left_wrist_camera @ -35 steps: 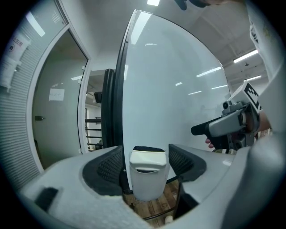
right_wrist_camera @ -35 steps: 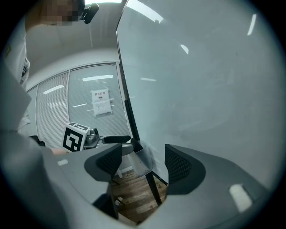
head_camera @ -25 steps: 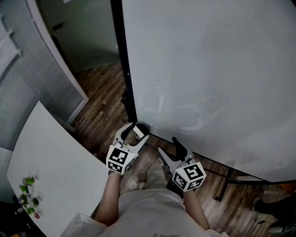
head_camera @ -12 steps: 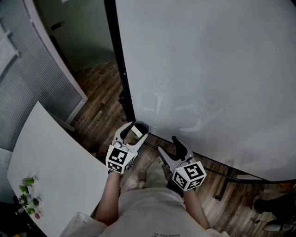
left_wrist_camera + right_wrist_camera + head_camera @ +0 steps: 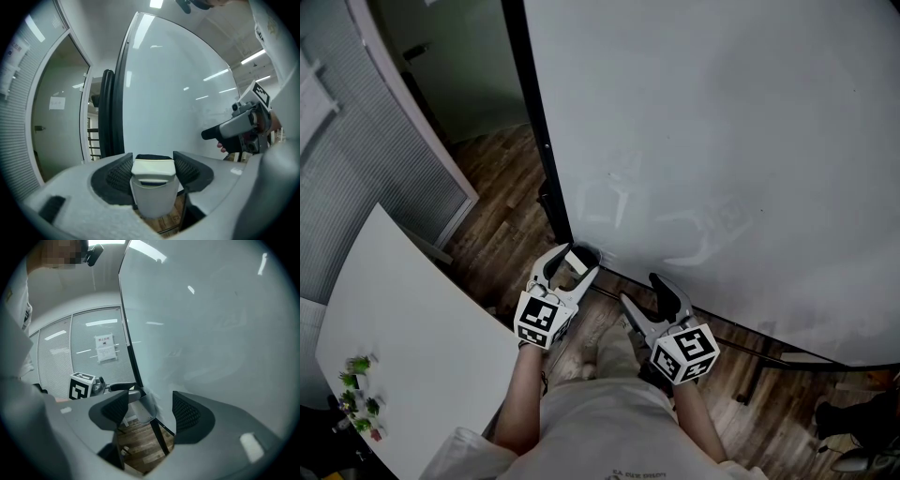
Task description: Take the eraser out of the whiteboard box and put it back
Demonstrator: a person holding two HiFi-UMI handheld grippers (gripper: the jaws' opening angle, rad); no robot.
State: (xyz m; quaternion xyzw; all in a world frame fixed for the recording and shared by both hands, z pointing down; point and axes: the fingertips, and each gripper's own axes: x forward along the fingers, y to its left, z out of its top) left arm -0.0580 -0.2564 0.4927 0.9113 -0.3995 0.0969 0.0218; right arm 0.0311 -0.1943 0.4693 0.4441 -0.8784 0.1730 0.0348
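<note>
At the bottom corner of the big white whiteboard [image 5: 722,141], the left gripper [image 5: 571,262] has just been closing. It now pinches the white, dark-felted eraser [image 5: 153,168] standing in its pale plastic box [image 5: 154,199], ready to lift it. The right gripper [image 5: 645,292] hangs wide and empty.

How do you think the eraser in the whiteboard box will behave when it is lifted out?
The eraser looks like a small hard white shell, so probably light and stiff. Its smooth sides may slip in the left gripper, whose jaws have just been closing onto it. It sits snug in the box, so it might drag.
</note>
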